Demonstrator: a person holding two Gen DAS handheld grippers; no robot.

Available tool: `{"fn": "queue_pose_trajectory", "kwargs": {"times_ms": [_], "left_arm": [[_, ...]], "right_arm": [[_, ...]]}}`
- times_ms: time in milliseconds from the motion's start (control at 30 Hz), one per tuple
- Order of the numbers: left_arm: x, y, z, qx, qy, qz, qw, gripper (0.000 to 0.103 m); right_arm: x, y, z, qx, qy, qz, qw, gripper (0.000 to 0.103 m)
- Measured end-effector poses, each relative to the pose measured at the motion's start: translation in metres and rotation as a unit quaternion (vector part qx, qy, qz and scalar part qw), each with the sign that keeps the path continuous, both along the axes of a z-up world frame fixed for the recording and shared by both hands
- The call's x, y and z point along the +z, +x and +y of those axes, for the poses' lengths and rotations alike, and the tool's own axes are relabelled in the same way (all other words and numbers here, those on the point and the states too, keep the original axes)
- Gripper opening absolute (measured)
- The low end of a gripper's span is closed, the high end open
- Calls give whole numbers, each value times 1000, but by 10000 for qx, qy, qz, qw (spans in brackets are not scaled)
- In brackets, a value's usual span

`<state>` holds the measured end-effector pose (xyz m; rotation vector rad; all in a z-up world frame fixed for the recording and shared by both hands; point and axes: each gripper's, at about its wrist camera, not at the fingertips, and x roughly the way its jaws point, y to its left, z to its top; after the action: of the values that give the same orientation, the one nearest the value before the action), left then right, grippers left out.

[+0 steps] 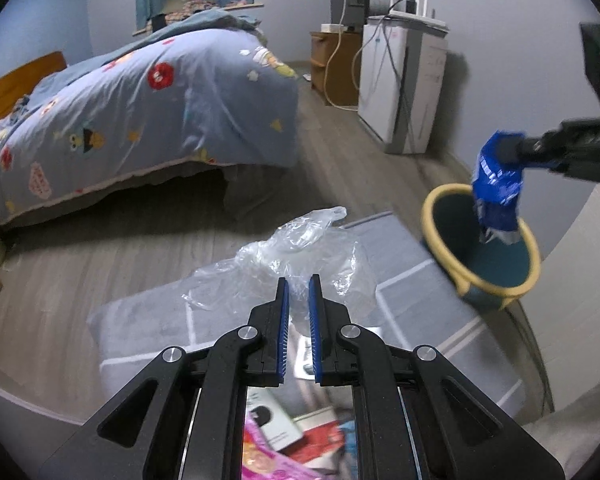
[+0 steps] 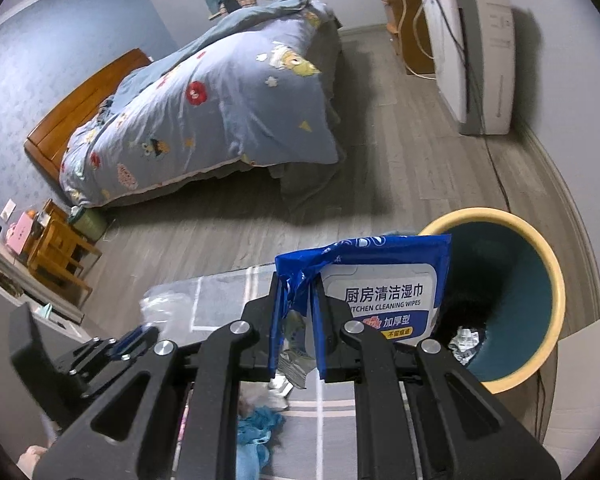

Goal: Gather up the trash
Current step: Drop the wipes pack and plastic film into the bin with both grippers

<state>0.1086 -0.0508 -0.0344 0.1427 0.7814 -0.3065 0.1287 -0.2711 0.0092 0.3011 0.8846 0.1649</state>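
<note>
Gripping a crumpled clear plastic bag, the left gripper has its blue pads nearly together with the thin film pinched between them; most of the bag billows ahead of the fingertips, above the grey rug. The right gripper is clamped on a blue kitchen wipes packet, its torn end bunched between the narrow pads, so part of the label is hidden behind the right finger. The packet hangs at the rim of the yellow-rimmed teal bin; in the left wrist view its lower end dips inside the opening. Crumpled foil-like scraps lie at the bin's dark bottom, hard to make out. Items below each gripper are blurred and cut off.
</note>
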Motion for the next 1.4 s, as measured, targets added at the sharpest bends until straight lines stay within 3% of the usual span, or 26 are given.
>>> {"fn": "queue_pose_trajectory", "kwargs": {"times_ms": [333,567,767,1033,1400], "left_arm": [[16,-2,-61,-532,17,-117,9985,10],[11,12,-120,-982,133,-54,9951,10],[-6,28,-174,-1395,225,115,9899,10],[-42,48,-240,-1799,241,455,9823,10],[-91,56,-279,-1965,463,677,9771,11]], "right_arm": [[-12,11,-69,-472,13,110,9988,13],[-25,17,-120,-716,167,220,9971,13],[-41,22,-160,-944,413,321,9942,13],[-91,28,-198,-1480,787,924,9815,13],[-117,31,-208,-1579,1176,1081,9744,13]]}}
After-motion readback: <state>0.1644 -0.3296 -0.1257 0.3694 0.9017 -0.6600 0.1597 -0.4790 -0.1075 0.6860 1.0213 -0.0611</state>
